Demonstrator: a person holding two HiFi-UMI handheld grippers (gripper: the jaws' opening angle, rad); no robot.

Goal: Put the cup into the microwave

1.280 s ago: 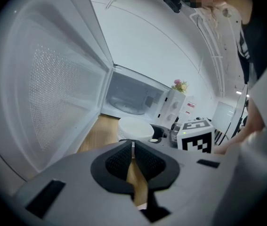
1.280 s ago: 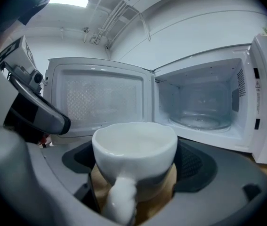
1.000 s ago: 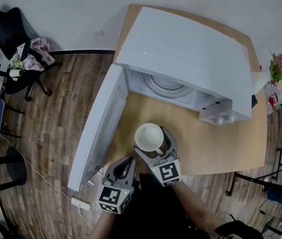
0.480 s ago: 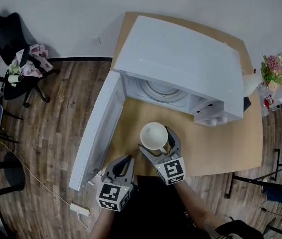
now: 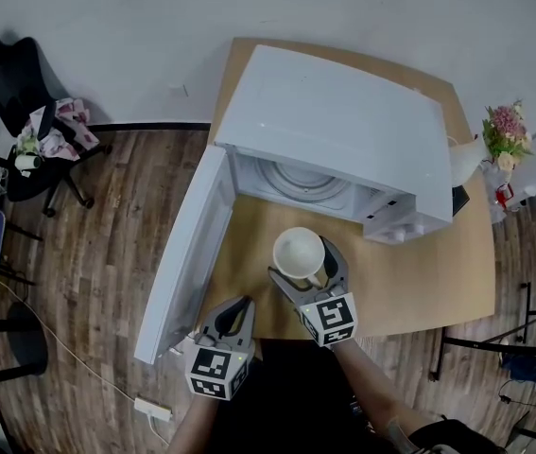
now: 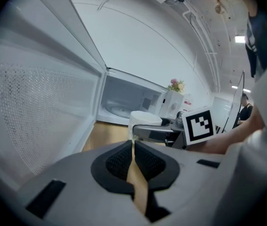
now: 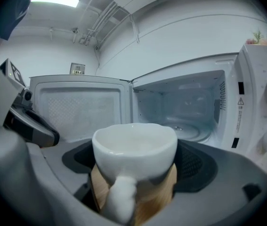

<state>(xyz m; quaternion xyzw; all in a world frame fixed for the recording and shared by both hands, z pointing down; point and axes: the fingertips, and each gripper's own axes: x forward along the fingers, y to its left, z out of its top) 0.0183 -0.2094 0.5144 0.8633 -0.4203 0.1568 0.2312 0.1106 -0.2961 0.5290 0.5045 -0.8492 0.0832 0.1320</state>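
Note:
A white cup [image 5: 299, 254] [image 7: 134, 150] with a handle toward the camera sits upright between the jaws of my right gripper [image 5: 307, 270], which is shut on it above the wooden table [image 5: 419, 282]. The white microwave [image 5: 338, 126] stands open just beyond; its turntable [image 5: 305, 179] [image 7: 190, 131] is bare. Its door [image 5: 187, 253] swings out to the left. My left gripper [image 5: 234, 317] hangs at the table's near edge, jaws shut and empty; the cup [image 6: 142, 122] shows ahead of it in the left gripper view.
A white pitcher [image 5: 468, 159] and a pot of pink flowers [image 5: 502, 130] stand at the table's right. A black office chair [image 5: 22, 93] with clutter sits on the wood floor at left. A power strip [image 5: 149, 405] lies on the floor near me.
My right gripper has carried the cup a little to the right, staying in front of the microwave opening. The left gripper has stayed at the table's edge.

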